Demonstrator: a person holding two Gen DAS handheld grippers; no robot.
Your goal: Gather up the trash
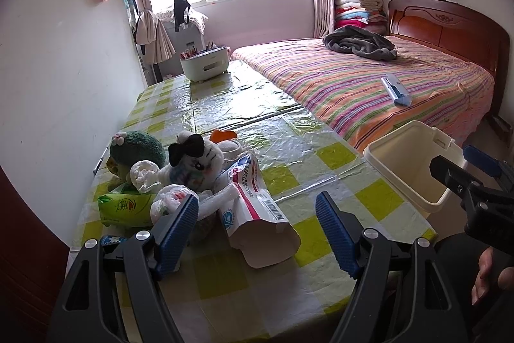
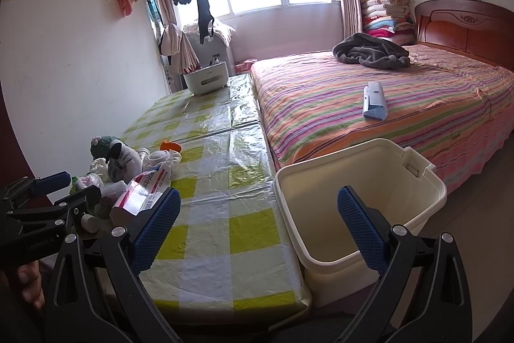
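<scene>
A white paper bag (image 1: 257, 208) with pink print and a barcode lies on the checked table (image 1: 331, 156), between the spread fingers of my left gripper (image 1: 257, 233), which is open; its pads do not touch the bag. Left of the bag sit a crumpled tissue (image 1: 144, 174), a crumpled plastic bag (image 1: 170, 201) and a green tissue packet (image 1: 125, 208). A cream bin (image 2: 353, 182) stands at the table's right edge, beside the bed. My right gripper (image 2: 260, 230) is open and holds nothing, its right finger over the bin's near rim.
A white plush cat (image 1: 196, 159) and a green plush toy (image 1: 135, 150) sit among the litter, an orange piece (image 1: 221, 135) behind them. A white organiser box (image 1: 204, 66) stands at the table's far end. The striped bed (image 1: 353, 85) borders the table on the right.
</scene>
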